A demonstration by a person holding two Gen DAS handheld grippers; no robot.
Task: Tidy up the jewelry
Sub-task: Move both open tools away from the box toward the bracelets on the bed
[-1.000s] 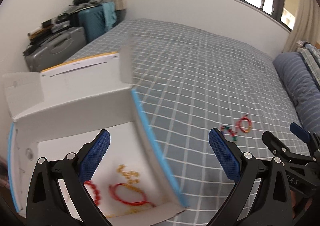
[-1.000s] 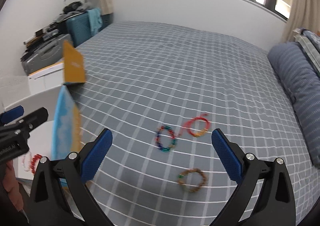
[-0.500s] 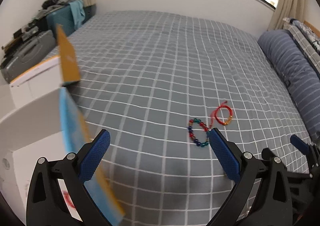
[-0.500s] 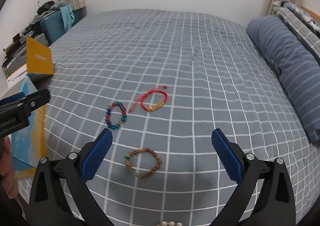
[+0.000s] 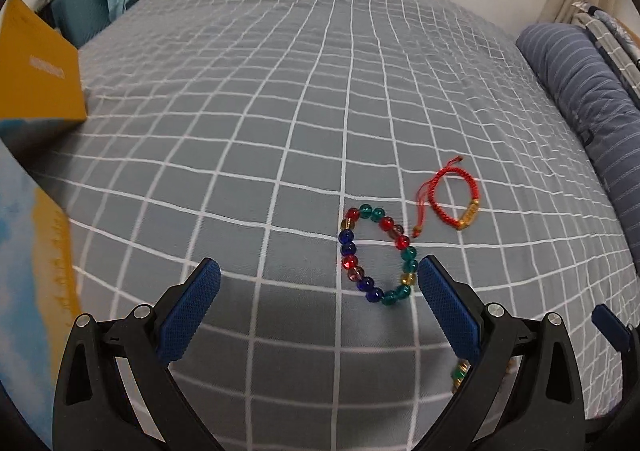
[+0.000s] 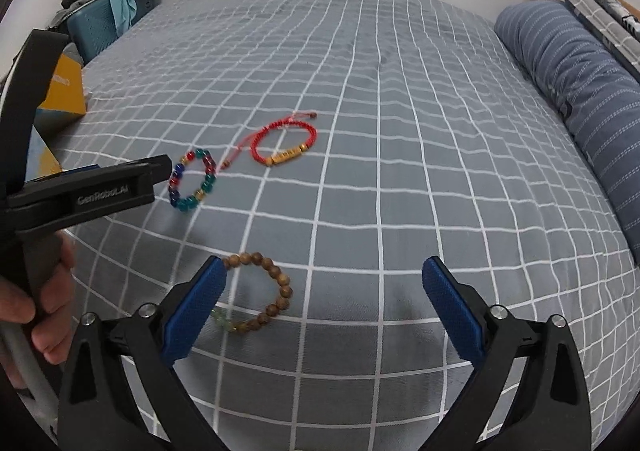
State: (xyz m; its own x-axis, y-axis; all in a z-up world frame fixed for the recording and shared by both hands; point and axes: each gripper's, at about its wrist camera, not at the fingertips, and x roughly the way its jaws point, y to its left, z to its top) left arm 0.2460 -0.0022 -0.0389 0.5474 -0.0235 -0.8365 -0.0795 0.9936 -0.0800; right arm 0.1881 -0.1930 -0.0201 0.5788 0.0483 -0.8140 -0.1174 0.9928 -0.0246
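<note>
Swung off the box toward the glass-bead bracelet, now just ahead of my left gripper; both jaws wide, empty, pickup next

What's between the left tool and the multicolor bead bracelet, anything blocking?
Nothing visible. The left tool is open, and only bare checked bedspread lies between it and the multicolor bead bracelet, which sits just off its right fingertip. The red cord bracelet lies beyond, clear of the path.
</note>
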